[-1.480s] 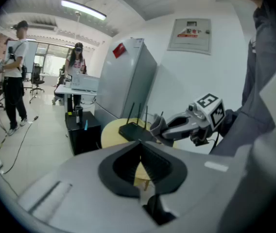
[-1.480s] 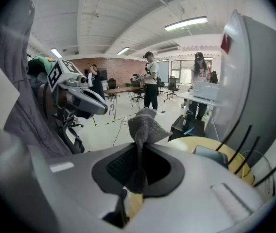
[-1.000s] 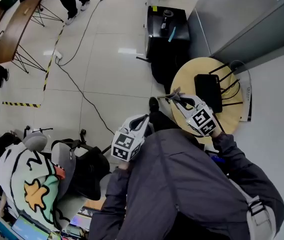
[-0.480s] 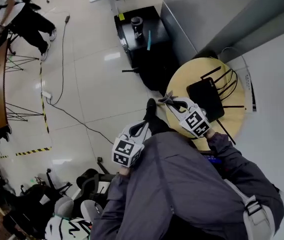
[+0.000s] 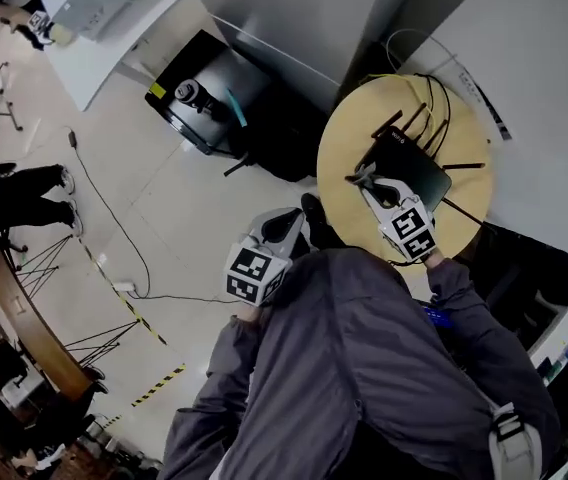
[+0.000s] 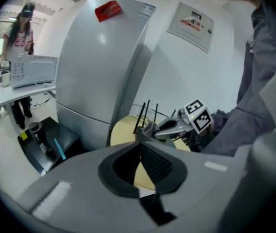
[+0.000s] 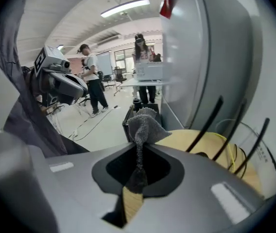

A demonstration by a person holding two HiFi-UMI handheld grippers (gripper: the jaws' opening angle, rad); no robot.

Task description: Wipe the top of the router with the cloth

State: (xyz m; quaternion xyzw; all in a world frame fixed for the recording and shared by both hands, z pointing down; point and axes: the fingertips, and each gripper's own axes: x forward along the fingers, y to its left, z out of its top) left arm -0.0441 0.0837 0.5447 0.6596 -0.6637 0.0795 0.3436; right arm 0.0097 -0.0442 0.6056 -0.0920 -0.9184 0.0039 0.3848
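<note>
The black router [image 5: 411, 171] with its thin antennas [image 5: 434, 103] lies on a small round wooden table [image 5: 349, 143]. My right gripper [image 5: 368, 179] hangs over the router's near left edge, shut on a grey cloth [image 7: 145, 122] that sticks up between its jaws. In the right gripper view the antennas [image 7: 207, 124] rise just ahead over the table [image 7: 189, 139]. My left gripper [image 5: 290, 225] hangs off the table over the floor, jaws together with nothing in them. The left gripper view shows the right gripper [image 6: 153, 131] above the table [image 6: 122, 129].
A tall grey cabinet [image 6: 101, 64] stands behind the table against a white wall. A black box [image 5: 207, 101] sits on the floor to the left. Yellow and white cables [image 7: 232, 154] lie at the table's far side. People [image 7: 92, 79] stand far off across the room.
My right gripper with the cloth has moved from the table's near rim up to the router's edge. The head view has swung, and the left gripper stays beside the table.
</note>
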